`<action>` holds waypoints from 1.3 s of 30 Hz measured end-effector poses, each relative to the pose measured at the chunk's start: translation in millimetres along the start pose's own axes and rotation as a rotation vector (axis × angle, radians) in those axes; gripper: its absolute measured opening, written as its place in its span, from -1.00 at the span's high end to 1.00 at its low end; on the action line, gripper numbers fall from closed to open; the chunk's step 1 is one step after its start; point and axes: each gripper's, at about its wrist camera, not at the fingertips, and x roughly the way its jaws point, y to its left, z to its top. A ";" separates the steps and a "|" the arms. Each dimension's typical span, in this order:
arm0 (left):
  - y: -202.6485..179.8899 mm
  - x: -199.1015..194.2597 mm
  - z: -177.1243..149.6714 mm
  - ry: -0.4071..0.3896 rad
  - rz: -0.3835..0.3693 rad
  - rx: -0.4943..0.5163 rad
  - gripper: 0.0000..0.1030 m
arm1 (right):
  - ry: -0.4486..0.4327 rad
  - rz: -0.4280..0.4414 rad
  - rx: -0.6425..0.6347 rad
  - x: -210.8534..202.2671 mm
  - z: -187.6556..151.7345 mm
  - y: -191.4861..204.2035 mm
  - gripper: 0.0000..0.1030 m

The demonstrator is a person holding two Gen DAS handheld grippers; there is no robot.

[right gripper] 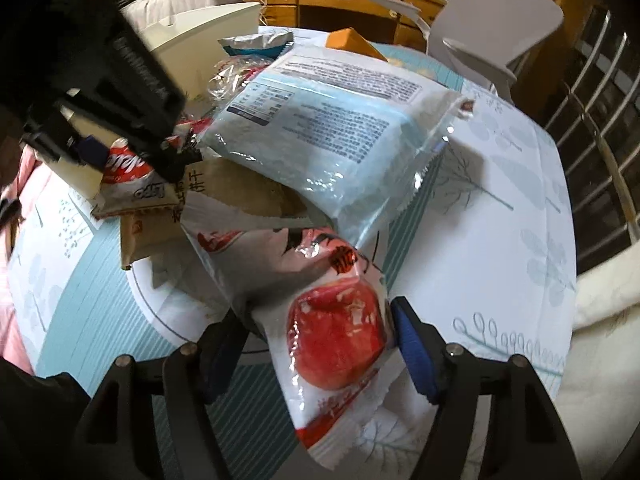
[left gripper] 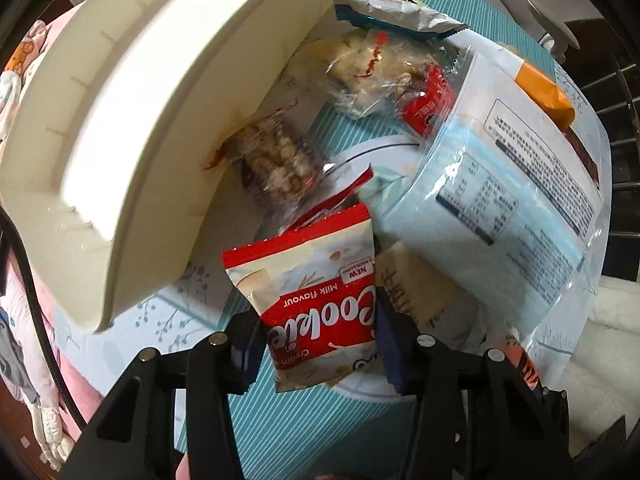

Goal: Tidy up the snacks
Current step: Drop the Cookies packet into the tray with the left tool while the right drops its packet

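Left gripper [left gripper: 318, 344]: jaws narrowed onto the red cookie packet [left gripper: 316, 300], pads against both edges, white bin [left gripper: 132, 92] just beside it to the left. Lift squarely to avoid dragging the brown packet [left gripper: 404, 292] beneath. Right gripper [right gripper: 316, 352]: jaws half open around the white-and-red packet [right gripper: 336, 332]; pad contact unconfirmed. Close fully before lifting, clear of the large blue bag [right gripper: 328, 128] overlapping it

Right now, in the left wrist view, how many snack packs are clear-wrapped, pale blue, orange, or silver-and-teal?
Clear-wrapped snacks: 2
Pale blue pack: 1
Orange packet: 1
Silver-and-teal wrapper: 1
Total: 5
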 end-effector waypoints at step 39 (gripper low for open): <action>103.3 -151.6 -30.1 -0.049 -0.250 0.658 0.08 | 0.046 0.116 0.898 -81.4 17.2 32.3 -0.37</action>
